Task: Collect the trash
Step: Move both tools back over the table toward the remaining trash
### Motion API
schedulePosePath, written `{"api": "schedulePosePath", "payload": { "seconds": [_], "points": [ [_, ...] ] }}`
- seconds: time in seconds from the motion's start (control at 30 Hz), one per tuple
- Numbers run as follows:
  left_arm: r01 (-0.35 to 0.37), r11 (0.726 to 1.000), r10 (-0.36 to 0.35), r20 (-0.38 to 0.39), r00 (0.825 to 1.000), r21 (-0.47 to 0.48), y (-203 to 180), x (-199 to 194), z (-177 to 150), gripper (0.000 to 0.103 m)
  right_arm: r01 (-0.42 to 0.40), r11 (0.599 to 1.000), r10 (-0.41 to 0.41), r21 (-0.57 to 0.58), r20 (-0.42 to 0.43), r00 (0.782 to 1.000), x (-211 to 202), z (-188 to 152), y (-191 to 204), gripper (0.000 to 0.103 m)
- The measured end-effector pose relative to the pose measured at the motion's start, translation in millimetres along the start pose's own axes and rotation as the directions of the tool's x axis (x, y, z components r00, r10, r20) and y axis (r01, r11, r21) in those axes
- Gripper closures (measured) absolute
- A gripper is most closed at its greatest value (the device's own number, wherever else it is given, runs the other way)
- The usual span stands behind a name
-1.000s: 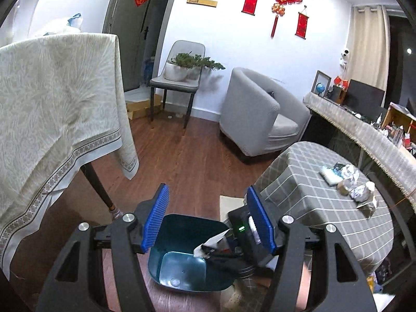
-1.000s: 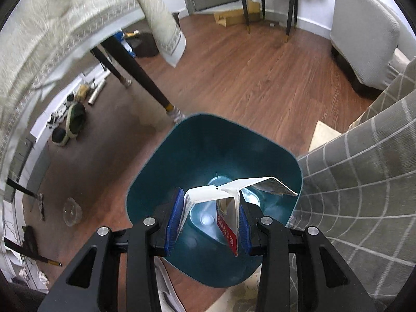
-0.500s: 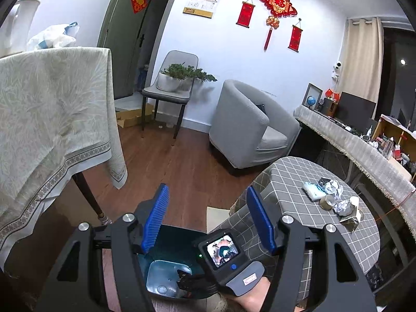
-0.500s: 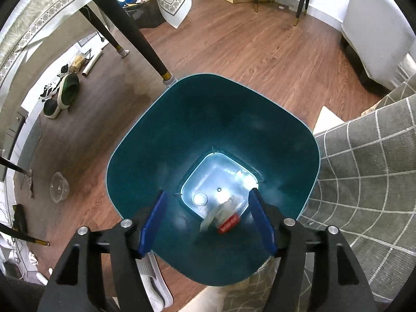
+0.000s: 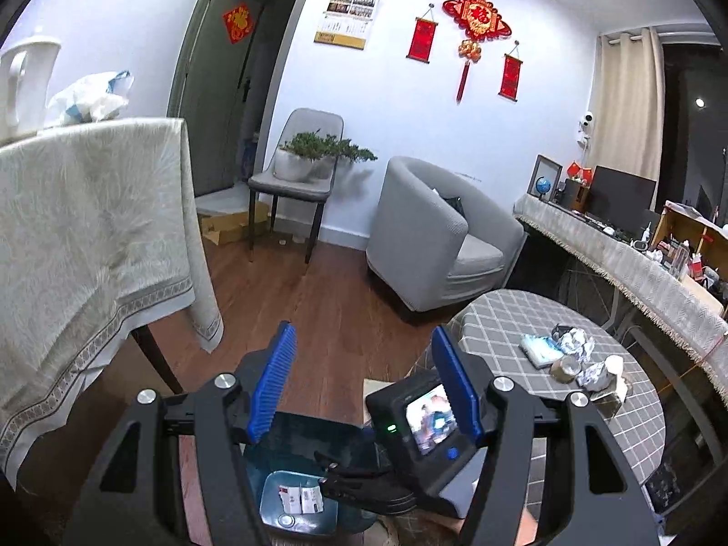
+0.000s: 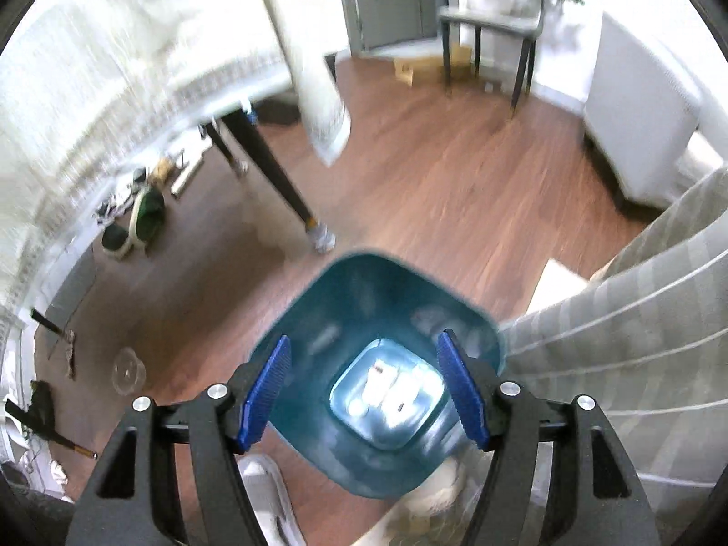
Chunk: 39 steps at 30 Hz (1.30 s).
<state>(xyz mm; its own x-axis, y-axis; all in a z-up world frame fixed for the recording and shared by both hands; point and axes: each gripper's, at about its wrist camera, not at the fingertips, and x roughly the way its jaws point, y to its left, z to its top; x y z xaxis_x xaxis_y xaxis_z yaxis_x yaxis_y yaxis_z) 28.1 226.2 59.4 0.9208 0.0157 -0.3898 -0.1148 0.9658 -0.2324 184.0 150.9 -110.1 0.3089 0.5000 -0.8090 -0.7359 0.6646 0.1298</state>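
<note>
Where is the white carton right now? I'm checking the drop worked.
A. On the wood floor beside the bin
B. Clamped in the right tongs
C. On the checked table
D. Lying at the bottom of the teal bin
D: the carton lies flat on the bottom of the bin, and the right tongs above it are open and empty.

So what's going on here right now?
A person with two handheld grippers is collecting trash. The right gripper hangs open and empty over the teal bin; a flattened carton lies at its bottom. The left gripper is open too. More wrappers wait on the checked table.
</note>
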Motion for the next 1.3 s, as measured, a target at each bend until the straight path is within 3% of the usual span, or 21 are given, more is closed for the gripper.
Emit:
{"api": "schedulePosePath", "payload": {
  "seconds": [0.2, 0.47, 0.97, 1.3],
  "points": [
    [0.011, 1.000, -0.012, 0.036, 0.999, 0.019, -18.2, -6.2, 9.8, 0.037, 0.069, 0.997, -0.072, 0.023, 0.154, 0.985, -62.2, 11.8, -18.0, 0.031],
    [0.041, 0.999, -0.043, 0.055, 0.998, 0.033, -44.3, -1.0, 15.1, 0.026, 0.170, 0.982, -0.187, 0.083, 0.306, 0.933, -140.7, 2.2, -60.3, 0.023],
    [0.101, 0.989, -0.094, -0.062, 0.994, 0.106, -118.5, 59.4, -8.3, 0.016, 0.277, 0.948, -0.315, 0.157, 0.348, 0.883, -227.1, -54.6, -150.2, 0.015],
    [0.229, 0.967, -0.212, -0.153, 0.965, 0.107, -178.1, 87.0, -30.5, 0.015, 0.330, 0.906, -0.410, 0.266, 0.354, 0.841, -271.8, -97.9, -216.9, 0.011]
  ]
}}
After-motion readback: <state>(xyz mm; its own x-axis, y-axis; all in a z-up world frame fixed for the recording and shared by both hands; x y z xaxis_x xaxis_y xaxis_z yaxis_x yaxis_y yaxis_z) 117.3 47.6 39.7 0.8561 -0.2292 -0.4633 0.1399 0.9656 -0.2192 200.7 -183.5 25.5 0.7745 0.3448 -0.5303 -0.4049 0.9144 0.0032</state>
